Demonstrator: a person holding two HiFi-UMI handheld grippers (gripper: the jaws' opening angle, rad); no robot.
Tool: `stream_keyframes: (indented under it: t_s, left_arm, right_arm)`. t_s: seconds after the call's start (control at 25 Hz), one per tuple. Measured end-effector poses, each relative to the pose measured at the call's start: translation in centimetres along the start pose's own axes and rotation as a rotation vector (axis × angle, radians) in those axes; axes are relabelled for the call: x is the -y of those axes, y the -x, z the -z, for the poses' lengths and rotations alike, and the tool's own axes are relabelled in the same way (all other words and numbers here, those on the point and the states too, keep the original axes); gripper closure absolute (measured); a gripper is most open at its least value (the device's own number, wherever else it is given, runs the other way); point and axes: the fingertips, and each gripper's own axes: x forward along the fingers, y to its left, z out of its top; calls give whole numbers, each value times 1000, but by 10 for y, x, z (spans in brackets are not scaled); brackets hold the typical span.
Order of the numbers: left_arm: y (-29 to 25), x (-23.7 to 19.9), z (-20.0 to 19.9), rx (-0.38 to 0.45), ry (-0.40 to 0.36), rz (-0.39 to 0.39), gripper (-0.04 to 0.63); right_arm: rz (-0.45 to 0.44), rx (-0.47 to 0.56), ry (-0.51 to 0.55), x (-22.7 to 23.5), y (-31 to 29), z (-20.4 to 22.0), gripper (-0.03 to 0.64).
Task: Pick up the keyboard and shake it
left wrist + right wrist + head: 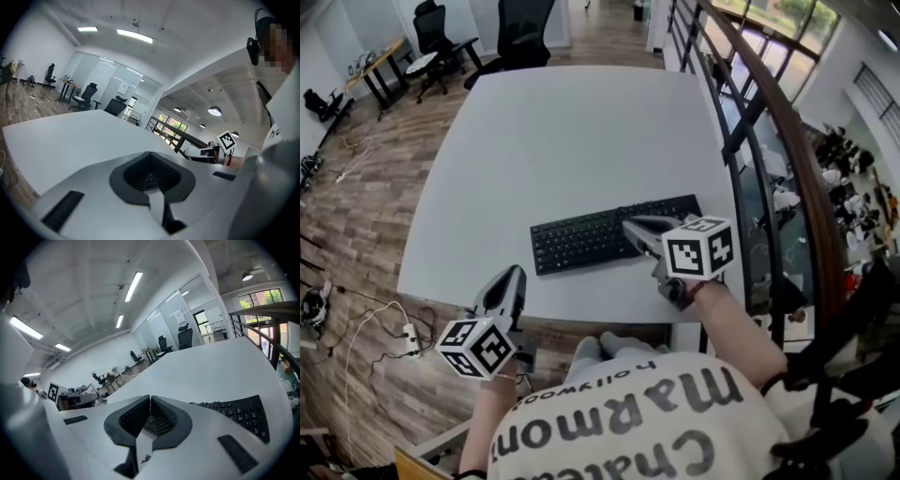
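Holding left gripper [515, 277] and right gripper [630, 226] with jaws pressed together, clamping nothing. Poising the right over keyboard [581, 242], lying flat by table [562, 131] near edge. Awaiting pickup and shaking.

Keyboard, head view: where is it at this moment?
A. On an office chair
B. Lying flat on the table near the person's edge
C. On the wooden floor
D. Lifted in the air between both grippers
B: the black keyboard lies flat on the grey table, close to its near edge. The right gripper is over its right part, jaws together on nothing.
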Motion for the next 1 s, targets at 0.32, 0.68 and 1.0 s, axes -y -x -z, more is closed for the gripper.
stream_keyframes:
  t_s: [0.32, 0.68, 1.0]
  left_arm:
    - [-10, -1, 2, -45, -24, 60, 594]
    - [-28, -14, 11, -114, -38, 122, 595]
    - [-49, -15, 27, -173, -12, 119, 595]
  right_arm:
    - [-56, 28, -16, -15, -15, 2, 575]
    - [-48, 66, 0, -25, -37, 11, 574]
    - [3, 3, 15, -12, -51, 20, 572]
